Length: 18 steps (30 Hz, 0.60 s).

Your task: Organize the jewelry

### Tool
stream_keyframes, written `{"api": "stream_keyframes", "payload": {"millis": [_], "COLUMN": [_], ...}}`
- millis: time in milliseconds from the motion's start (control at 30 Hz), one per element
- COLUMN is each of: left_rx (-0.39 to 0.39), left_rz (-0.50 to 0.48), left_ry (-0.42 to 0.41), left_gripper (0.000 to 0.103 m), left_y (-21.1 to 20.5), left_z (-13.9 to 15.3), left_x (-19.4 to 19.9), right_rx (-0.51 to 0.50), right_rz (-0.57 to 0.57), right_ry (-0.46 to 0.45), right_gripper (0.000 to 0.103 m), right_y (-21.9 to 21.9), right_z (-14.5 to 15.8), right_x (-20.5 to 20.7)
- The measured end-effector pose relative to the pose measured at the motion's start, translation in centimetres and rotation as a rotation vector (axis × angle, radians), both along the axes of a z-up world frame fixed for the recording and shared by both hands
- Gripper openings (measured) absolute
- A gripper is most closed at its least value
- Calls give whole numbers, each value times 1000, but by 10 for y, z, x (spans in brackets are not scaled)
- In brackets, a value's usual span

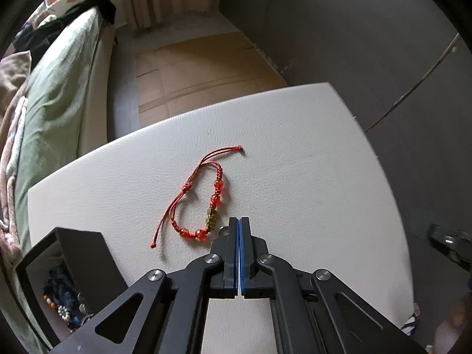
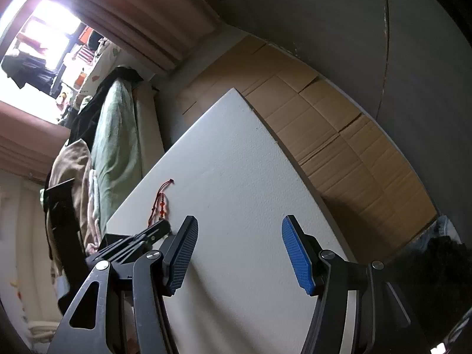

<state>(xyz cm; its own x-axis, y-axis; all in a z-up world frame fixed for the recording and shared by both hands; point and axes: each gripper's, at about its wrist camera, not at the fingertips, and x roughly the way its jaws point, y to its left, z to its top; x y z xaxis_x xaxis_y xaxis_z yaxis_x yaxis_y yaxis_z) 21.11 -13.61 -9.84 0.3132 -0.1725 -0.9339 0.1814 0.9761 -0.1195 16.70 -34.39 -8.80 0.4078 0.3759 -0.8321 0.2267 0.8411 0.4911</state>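
Note:
A red cord bracelet [image 1: 203, 203] with orange beads and a gold charm lies flat on the white table [image 1: 309, 162]. My left gripper [image 1: 239, 219] is shut, blue pads pressed together with nothing visible between them. Its tips rest just right of the gold charm, beside the bracelet and not around it. At lower left stands an open black box [image 1: 73, 253] holding several beaded pieces. In the right wrist view, my right gripper [image 2: 239, 230] hangs open over bare table [image 2: 250, 162] with nothing between its fingers. The bracelet [image 2: 162, 203] and left gripper [image 2: 166, 227] lie to its left.
A bed with a green blanket [image 1: 59, 94] runs along the table's left side. Flattened cardboard [image 1: 200, 67] covers the floor beyond the far edge, and a dark wall [image 1: 354, 29] stands behind. The right gripper's finger [image 1: 448, 242] shows at the right edge.

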Motion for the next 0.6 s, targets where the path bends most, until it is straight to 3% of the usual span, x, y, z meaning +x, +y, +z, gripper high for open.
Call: {"api": "stream_keyframes", "payload": {"millis": [133,333,600], "left_rx": [-59,-116,-201], "left_rz": [10,23,38], "left_ry": [-37,-81,-95], "left_gripper": [0,0,0], "left_y": [8,18,41], "left_z": [21,44,54], "left_x": [-14,-25,-25], "right_rx": [11,120,136], "right_rz": [22,97,141], "right_ry": [3,-12,-13], "right_gripper": [60,60,60], "right_y": [10,26,48], "right_z": [-2,-4,-9], "right_x": [3,6,12]}}
